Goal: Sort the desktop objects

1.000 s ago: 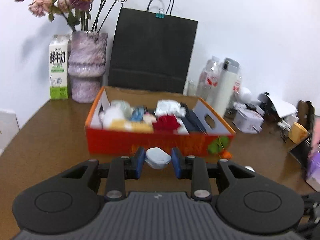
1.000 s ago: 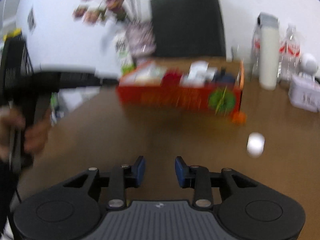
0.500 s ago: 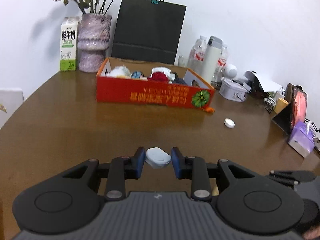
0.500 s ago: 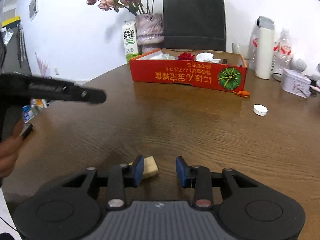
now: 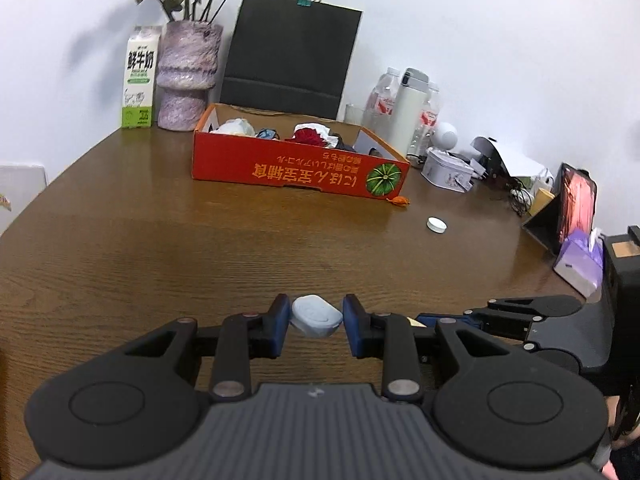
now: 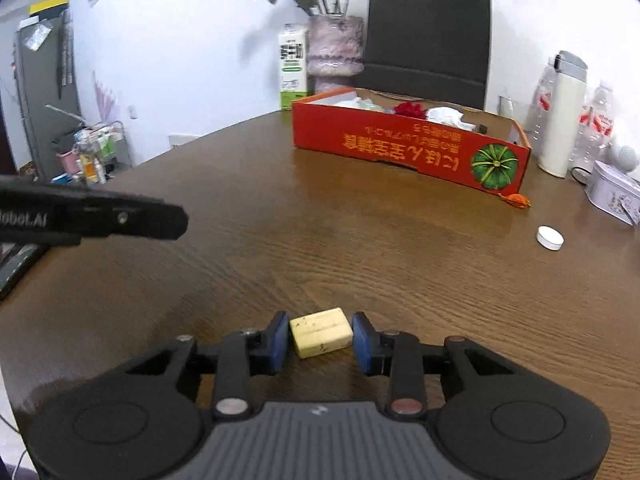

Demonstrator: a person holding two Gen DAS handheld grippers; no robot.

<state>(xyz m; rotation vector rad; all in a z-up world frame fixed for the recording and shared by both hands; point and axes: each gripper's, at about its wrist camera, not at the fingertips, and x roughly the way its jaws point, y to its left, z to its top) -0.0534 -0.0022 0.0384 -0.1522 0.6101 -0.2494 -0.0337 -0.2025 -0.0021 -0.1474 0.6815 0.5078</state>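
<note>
Above a brown wooden counter (image 5: 160, 248), the left hand-held gripper (image 5: 316, 320) hangs with its blue pads partly closed on a pale blue oval case (image 5: 317, 316), pinched at both ends and clear of the surface. Beside it the right hand-held gripper (image 6: 320, 336) clamps a yellowish rectangular eraser (image 6: 321, 332) speckled with dark marks, both pads pressed against its short ends; whether the block rests on the wood or is lifted cannot be told.

Farther back stands an open red cardboard box (image 5: 296, 170) printed with a green pumpkin, already holding white, red and dark items. A white bottle cap (image 5: 436, 224) lies on the bare wood to the right of the box, with a small orange scrap (image 5: 399, 200) at the box's near corner. Behind the box rise a black paper bag (image 5: 292, 60), a milk carton (image 5: 139, 80) and a mottled vase (image 5: 188, 76) of dried roses.
</note>
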